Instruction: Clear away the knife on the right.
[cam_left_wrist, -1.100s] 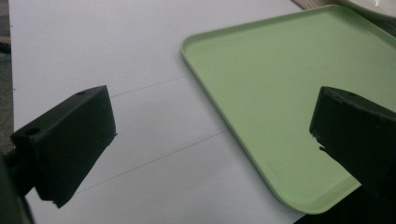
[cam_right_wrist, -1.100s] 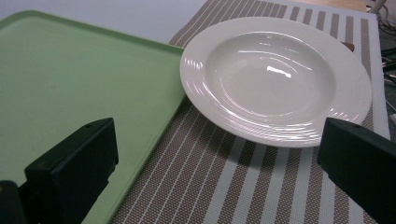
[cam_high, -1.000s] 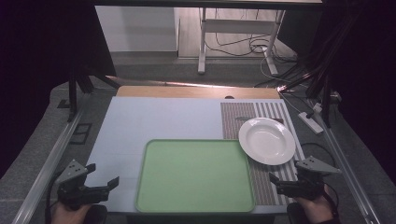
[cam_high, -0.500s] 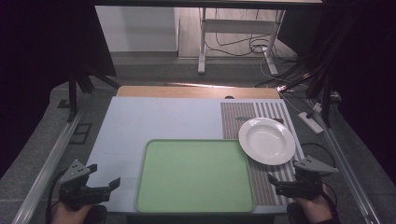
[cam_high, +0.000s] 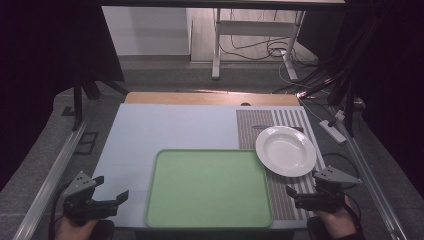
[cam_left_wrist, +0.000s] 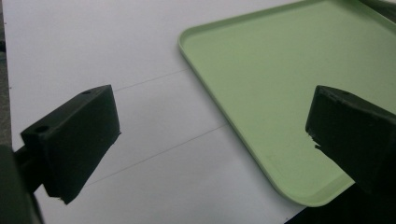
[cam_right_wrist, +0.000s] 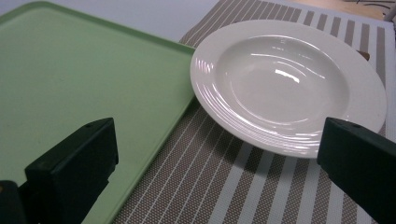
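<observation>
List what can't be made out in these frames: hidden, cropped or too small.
- Dark item behind the white plate on the striped mat: in the high view the rim hides most of it, and it is too small to identify.
- Green tray: its far side is cut by the left gripper view's top and right edges.
- Right gripper: in the high view its jaws are dark and small, so their gap is unclear there; the right gripper view shows them apart.

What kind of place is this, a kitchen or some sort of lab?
Probably a lab or recording setup, not a kitchen: the table stands in a dark framed rig, loose cables run over the floor behind it, and it holds a staged green tray and white plate.
</observation>
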